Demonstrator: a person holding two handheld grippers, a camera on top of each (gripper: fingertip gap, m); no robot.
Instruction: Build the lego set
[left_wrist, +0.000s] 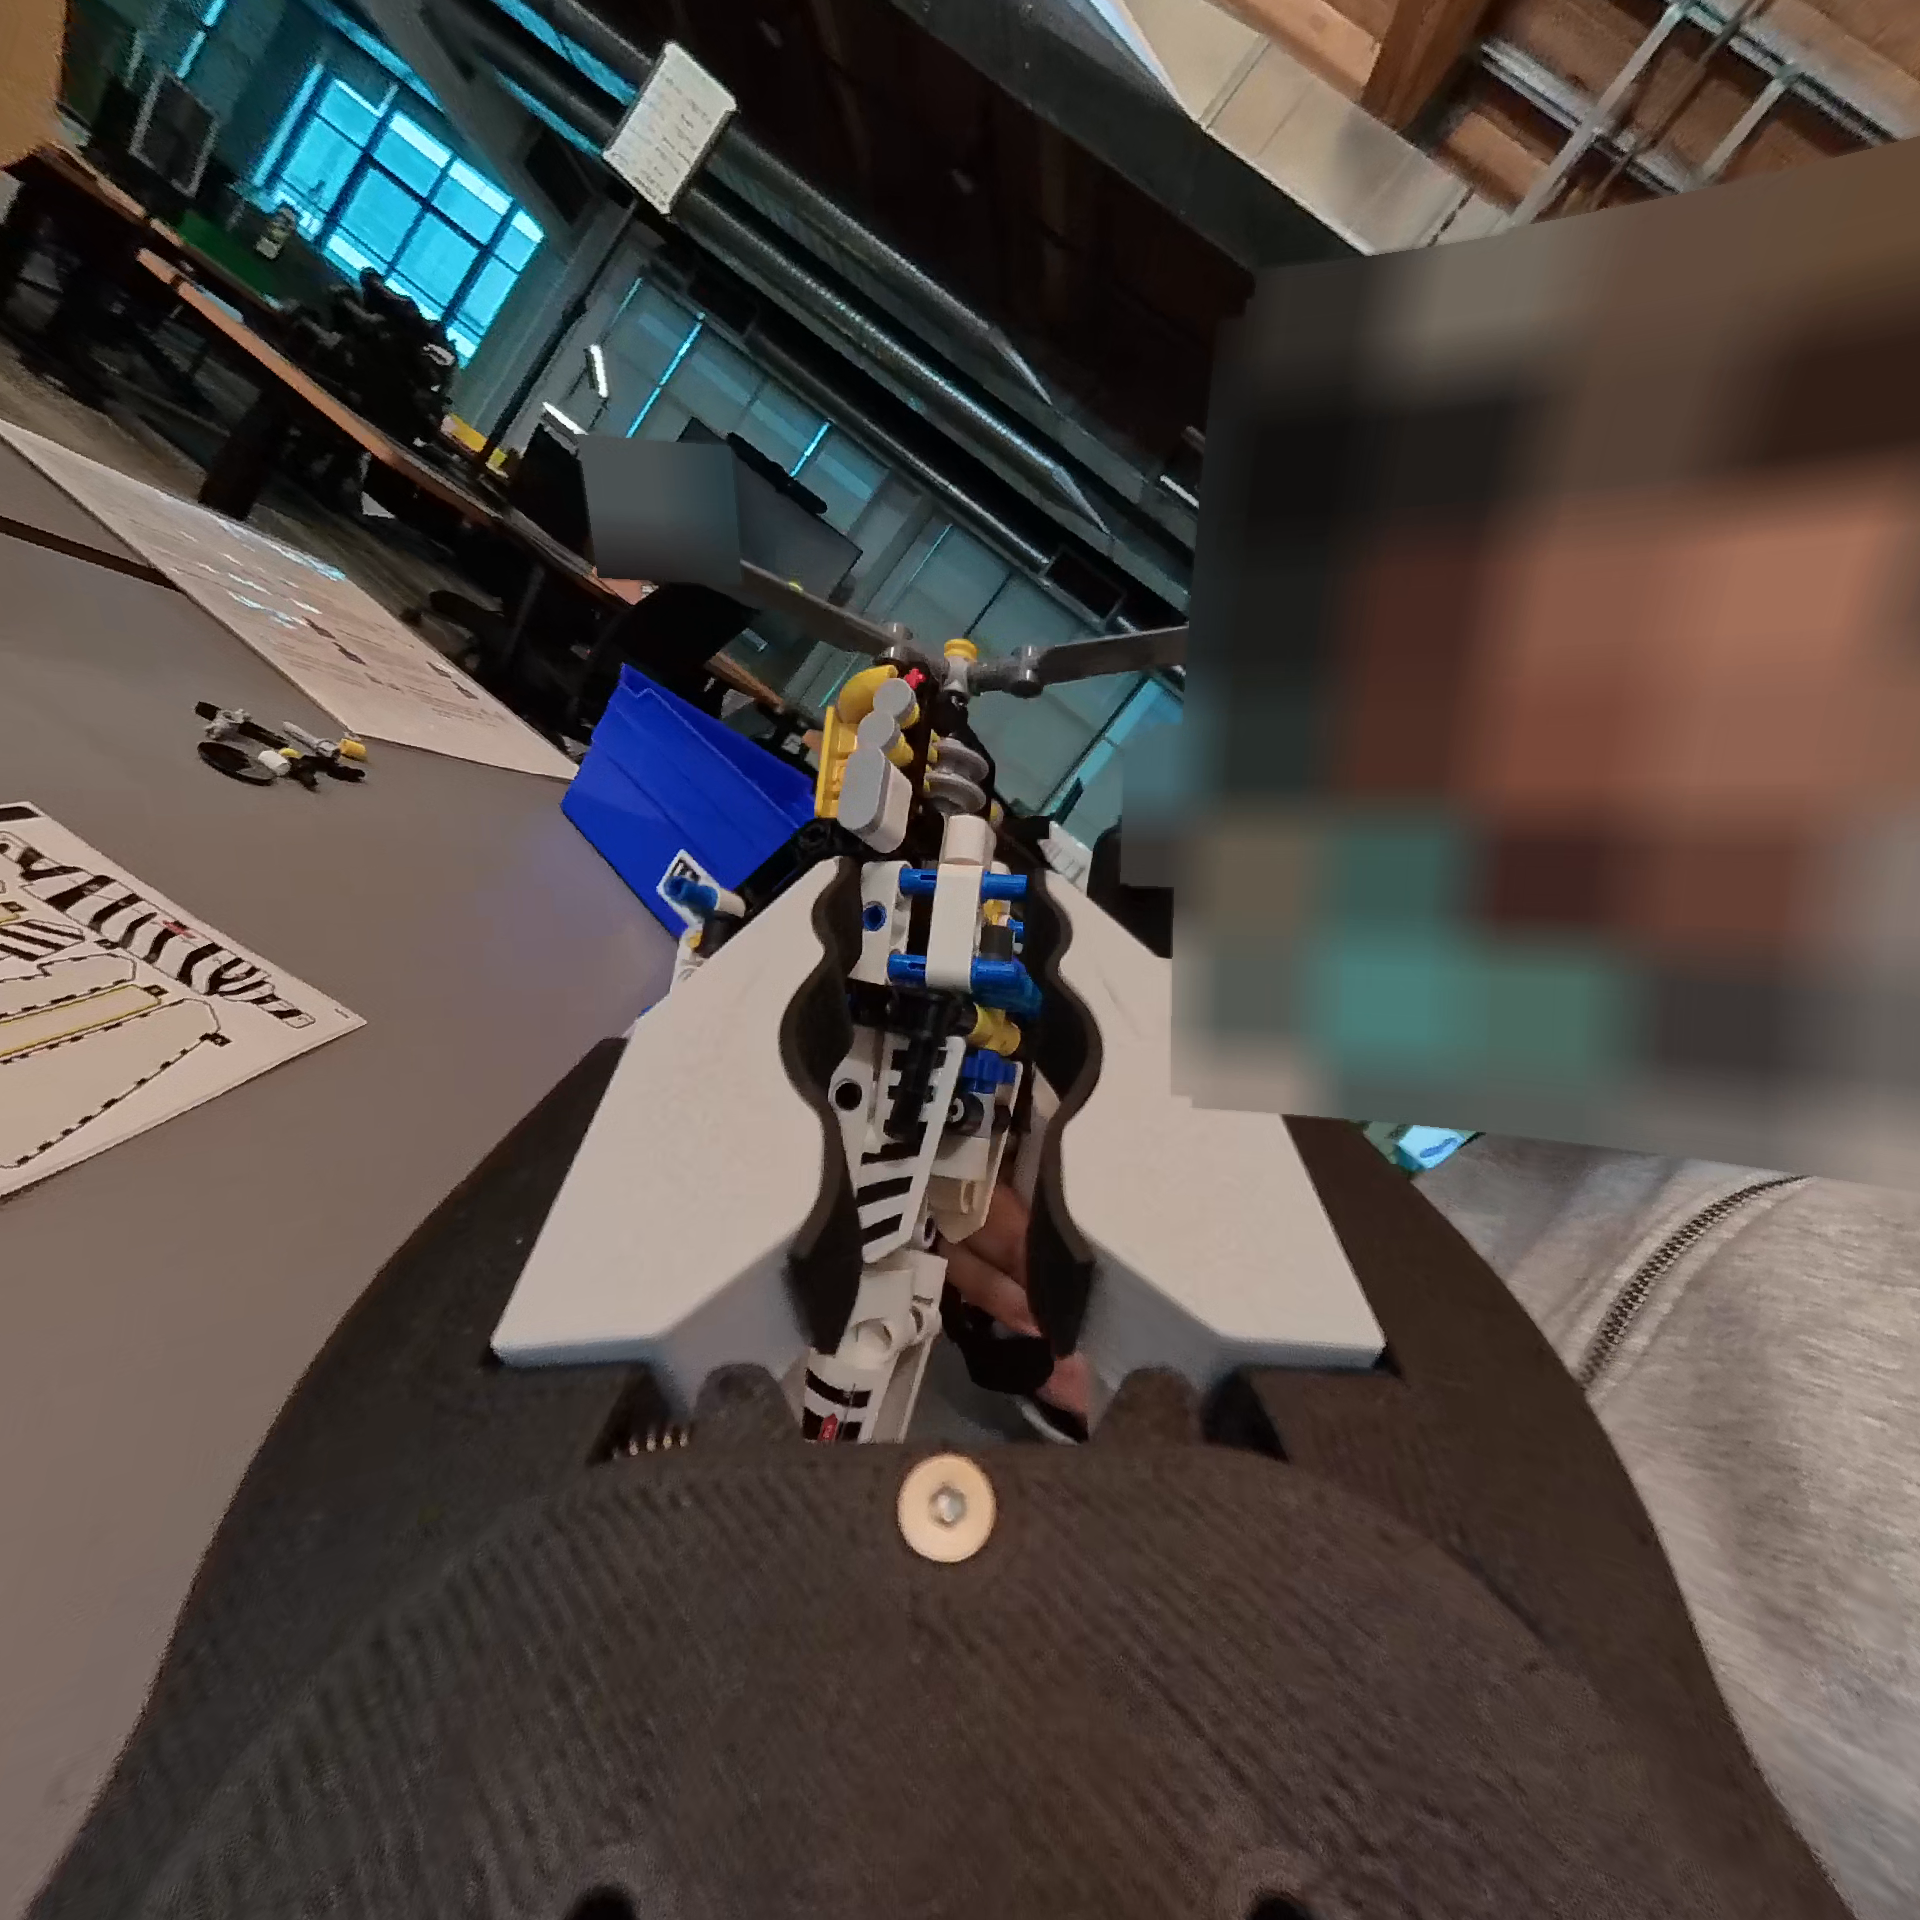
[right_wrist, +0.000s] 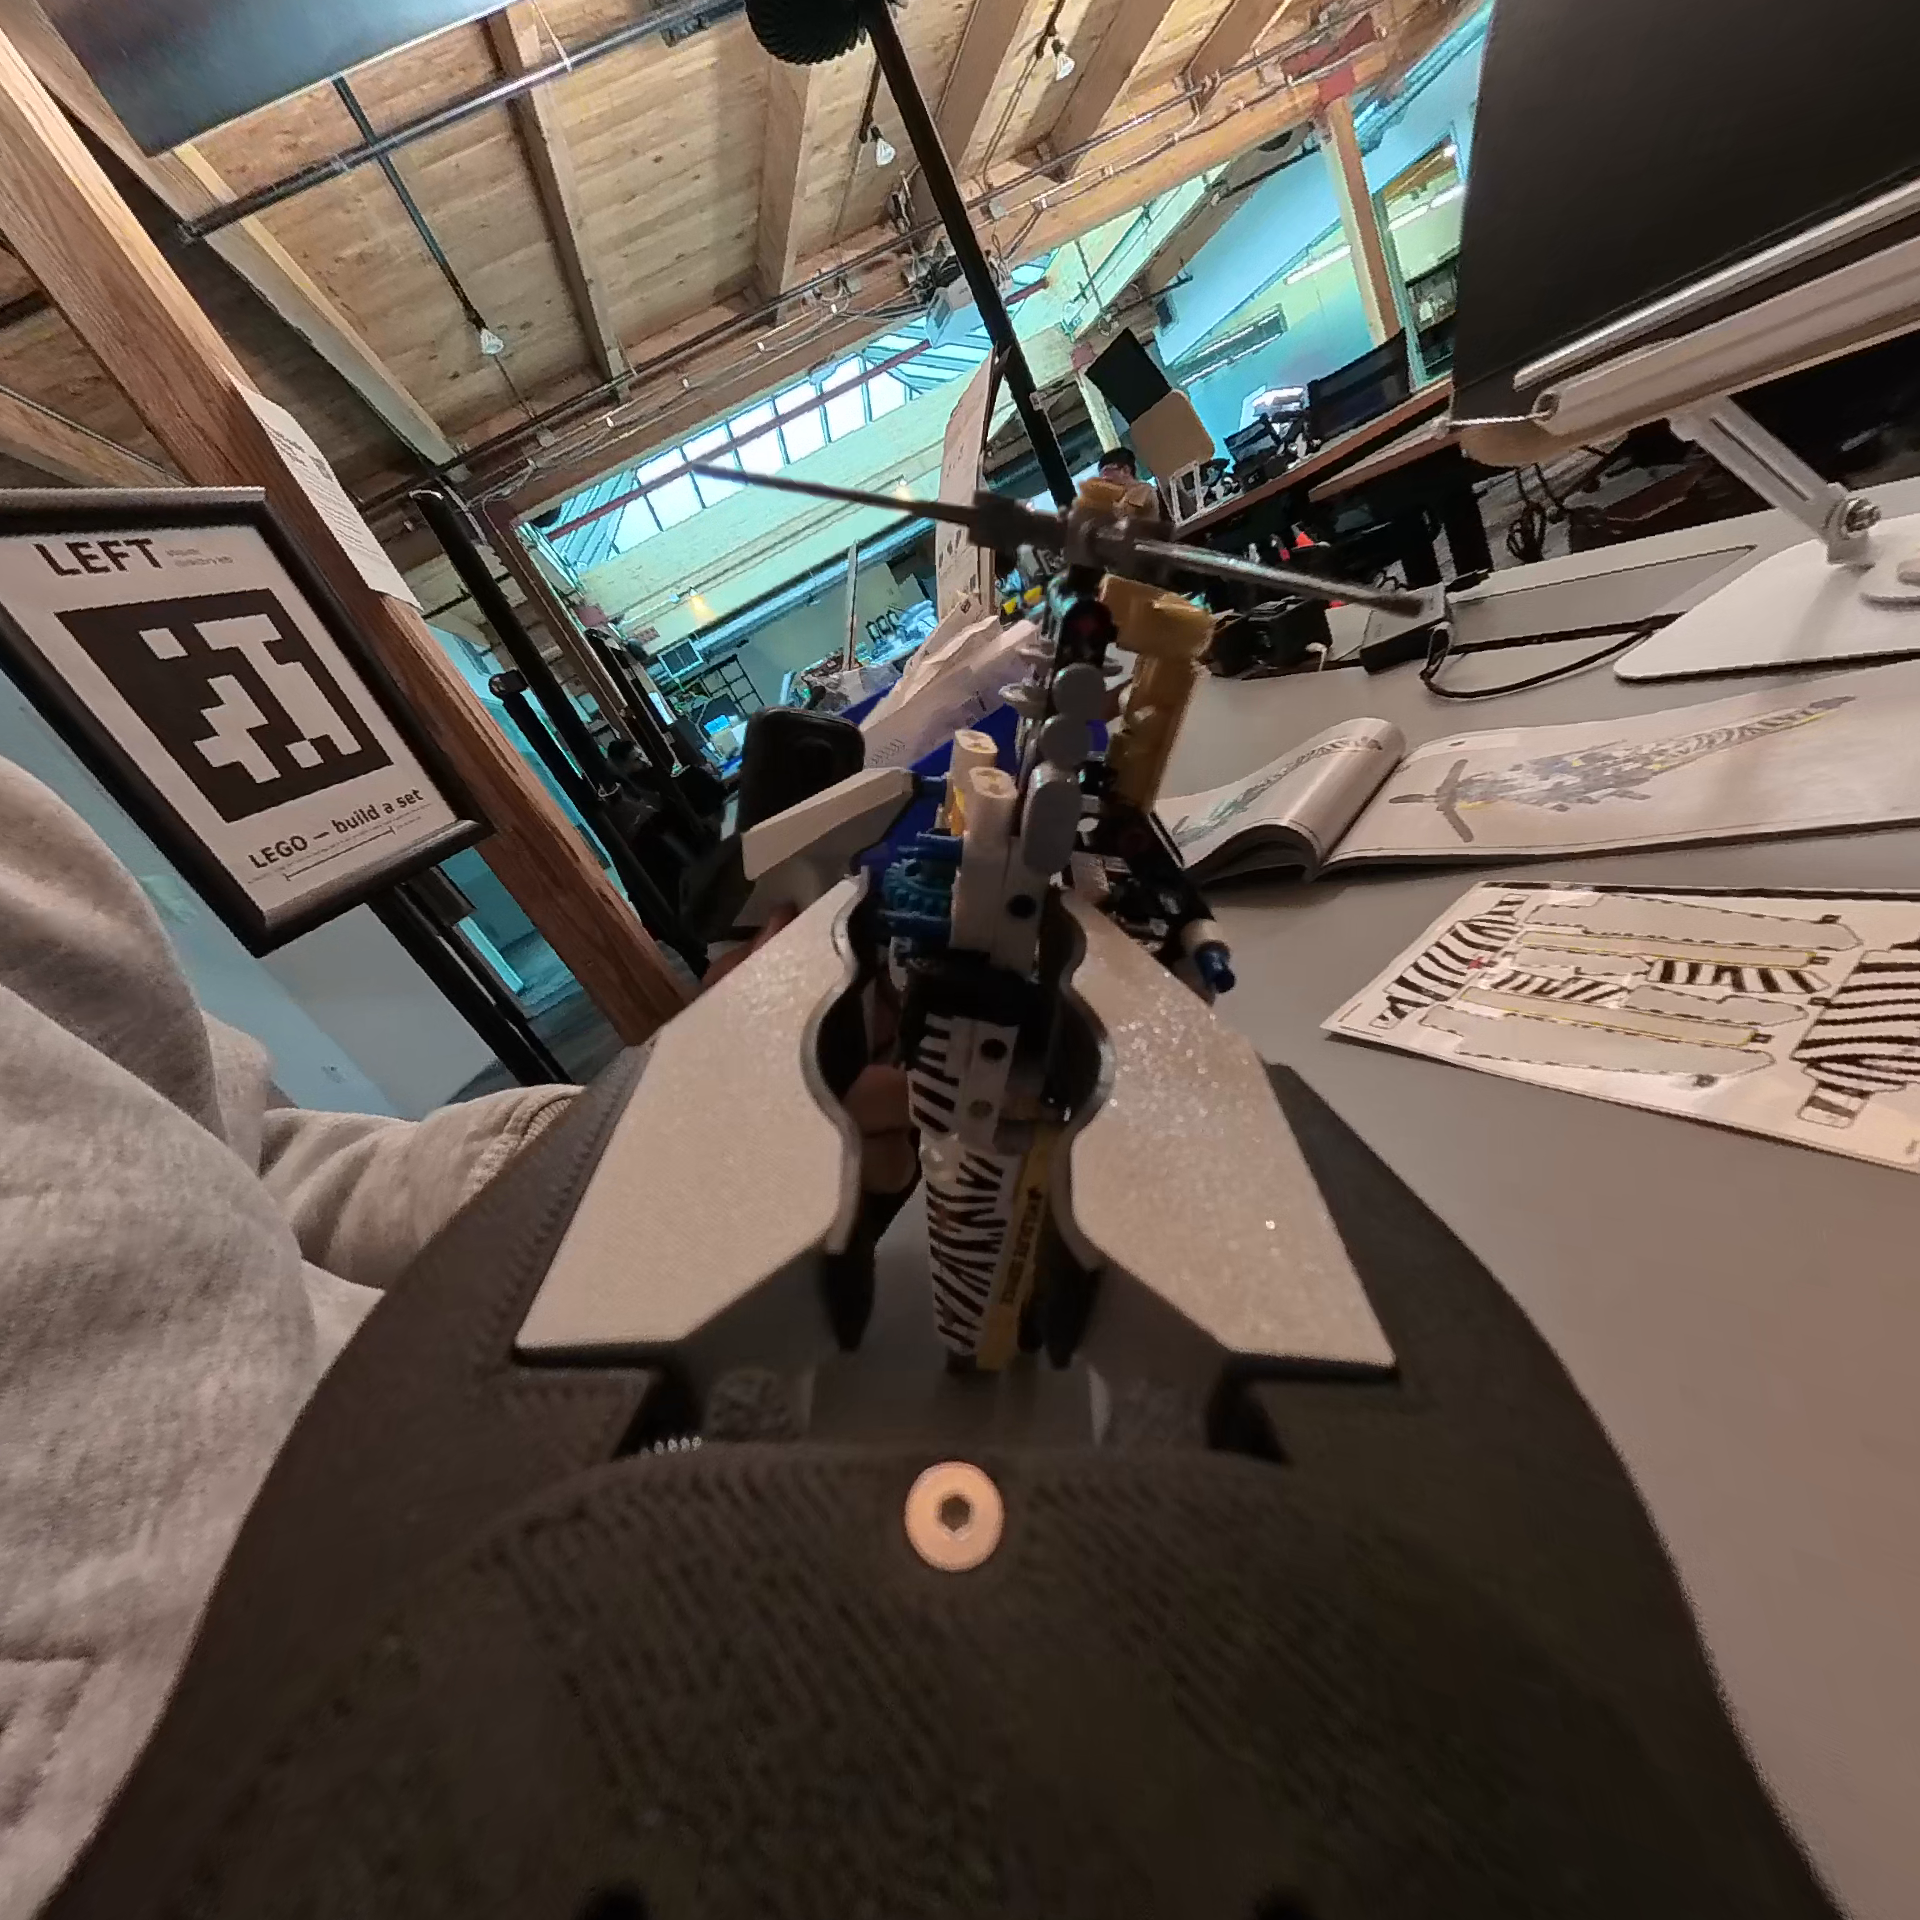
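Observation:
A partly built lego helicopter (left_wrist: 940, 997) is held up above the grey table (left_wrist: 395, 1195). It has a white body with zebra stripes, blue pins, yellow parts and a grey rotor (left_wrist: 961, 665) on top. My left gripper (left_wrist: 935, 904) is shut on its body, one finger on each side. My right gripper (right_wrist: 966, 920) is shut on the same helicopter (right_wrist: 982, 1081), on its striped tail part. In the right wrist view, a grey finger of the left gripper (right_wrist: 816, 831) shows just behind the model. The rotor (right_wrist: 1081, 540) sticks up past both grippers.
A zebra sticker sheet (left_wrist: 125, 987) (right_wrist: 1662, 997) lies on the table. An open instruction booklet (right_wrist: 1455, 790), loose small parts (left_wrist: 281, 743) and a blue bin (left_wrist: 686, 790) are farther off. A monitor stand (right_wrist: 1766, 582) is at the right. A framed marker sign (right_wrist: 218, 696) and a grey sleeve (right_wrist: 156, 1143) are at the left. Left and right tips are no more than a few centimetres apart.

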